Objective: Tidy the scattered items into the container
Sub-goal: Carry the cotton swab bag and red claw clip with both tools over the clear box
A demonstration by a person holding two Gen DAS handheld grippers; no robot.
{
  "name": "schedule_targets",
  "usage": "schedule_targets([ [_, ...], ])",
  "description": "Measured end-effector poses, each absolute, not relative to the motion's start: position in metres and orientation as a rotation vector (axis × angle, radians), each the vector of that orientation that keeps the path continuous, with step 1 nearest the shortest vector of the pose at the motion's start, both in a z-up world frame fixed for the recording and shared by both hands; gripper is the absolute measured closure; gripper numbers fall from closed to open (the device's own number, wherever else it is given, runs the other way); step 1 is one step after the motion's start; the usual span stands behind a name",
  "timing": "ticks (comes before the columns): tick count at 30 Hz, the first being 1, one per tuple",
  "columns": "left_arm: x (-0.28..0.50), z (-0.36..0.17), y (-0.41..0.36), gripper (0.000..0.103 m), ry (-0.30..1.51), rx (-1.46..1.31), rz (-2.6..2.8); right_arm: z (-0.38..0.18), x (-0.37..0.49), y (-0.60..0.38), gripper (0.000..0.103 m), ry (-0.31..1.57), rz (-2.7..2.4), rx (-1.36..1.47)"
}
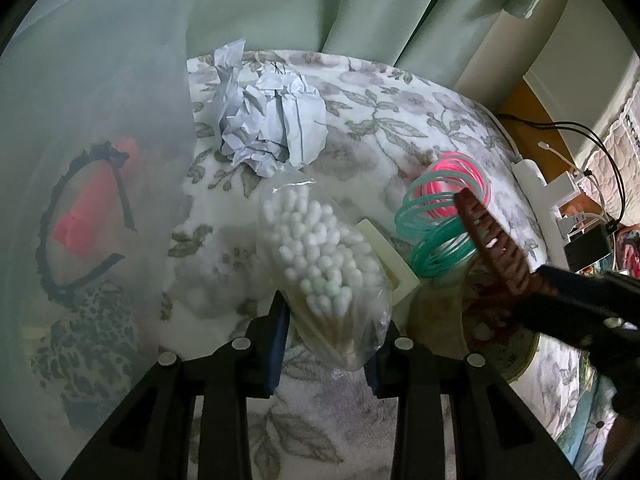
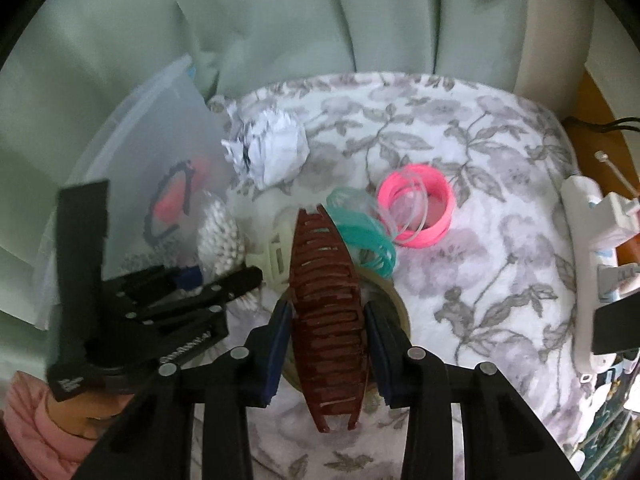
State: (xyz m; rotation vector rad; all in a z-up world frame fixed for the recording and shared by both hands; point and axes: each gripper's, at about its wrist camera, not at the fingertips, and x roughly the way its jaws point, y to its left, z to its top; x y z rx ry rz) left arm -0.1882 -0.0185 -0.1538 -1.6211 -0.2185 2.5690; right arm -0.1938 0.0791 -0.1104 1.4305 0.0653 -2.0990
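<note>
Left wrist view: bag of cotton swabs (image 1: 320,248) is gripped by left hand-held gripper (image 1: 326,344), beside translucent container (image 1: 96,120). Right wrist view: brown hair clip (image 2: 326,312) is clamped in right hand-held gripper (image 2: 326,340), above floral cloth (image 2: 480,272).

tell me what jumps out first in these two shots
A dark red hair clip fills the middle, pinched in the right gripper. Beside it the left gripper clamps a clear bag of cotton swabs. Behind them a pink and teal spring toy lies on the floral cloth.
</note>
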Motion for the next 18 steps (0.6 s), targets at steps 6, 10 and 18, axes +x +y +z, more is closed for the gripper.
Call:
schedule_targets([
  [6,-0.184,-0.147,-0.017,0.079,-0.212,-1.608,2.591,-0.096,-0.186,0.089,0.063,0.011,-2.141,1.394],
  [10,-0.178,-0.143,-0.018,0.081,-0.263,-1.614,2.570,-0.092,-0.183,0.101,0.063,-0.031,-2.155,1.388],
  [18,-0.161,-0.117,-0.010,0.081,-0.234,-1.549,2.604,-0.074,-0.170,0.119,0.063,-0.083,-2.192,1.338],
])
